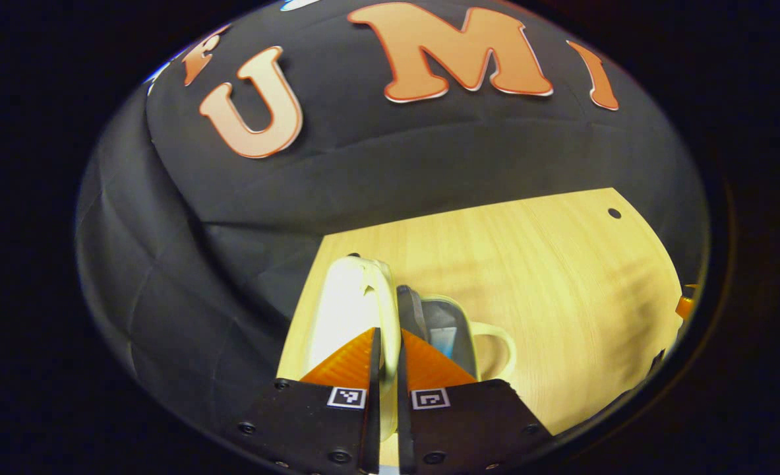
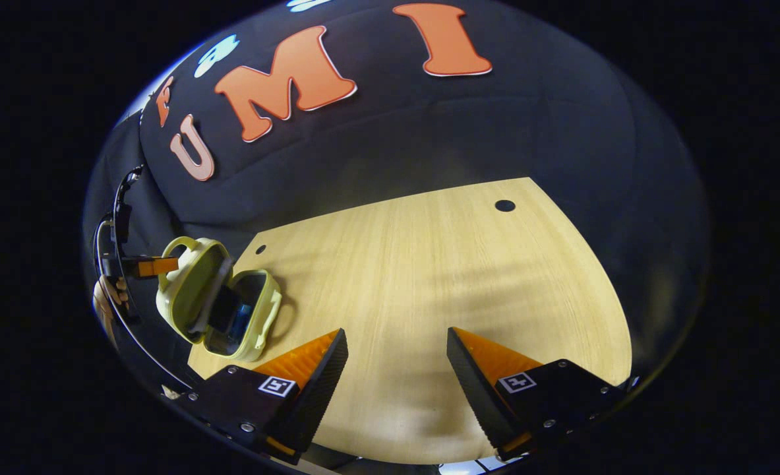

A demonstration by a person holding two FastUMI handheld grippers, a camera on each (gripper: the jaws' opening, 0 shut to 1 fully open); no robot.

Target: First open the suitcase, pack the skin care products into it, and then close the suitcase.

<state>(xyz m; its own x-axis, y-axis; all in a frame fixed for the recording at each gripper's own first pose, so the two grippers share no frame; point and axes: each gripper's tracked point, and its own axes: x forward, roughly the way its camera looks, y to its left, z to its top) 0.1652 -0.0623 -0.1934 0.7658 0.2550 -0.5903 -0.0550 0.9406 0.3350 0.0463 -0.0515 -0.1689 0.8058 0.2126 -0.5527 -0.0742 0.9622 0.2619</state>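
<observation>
A small pale yellow-green suitcase [image 2: 215,300] lies at the left end of the wooden table, its lid [image 2: 188,284] tilted up about halfway. Dark and blue items [image 2: 231,316] show inside the lower shell. In the left gripper view the lid [image 1: 350,303] stands edge-on, and my left gripper [image 1: 388,330] is shut on its rim; the lower shell [image 1: 452,330] and its handle [image 1: 502,343] lie to the right. The left gripper [image 2: 146,266], with a hand behind it, also shows at the far left of the right gripper view. My right gripper [image 2: 396,349] hovers open over bare table, right of the suitcase.
The light wooden table [image 2: 442,264] runs back to the black cloth wall [image 2: 429,132]. Small round holes [image 2: 504,205] sit near its far corners. The table's left edge [image 1: 304,310] is close beside the suitcase.
</observation>
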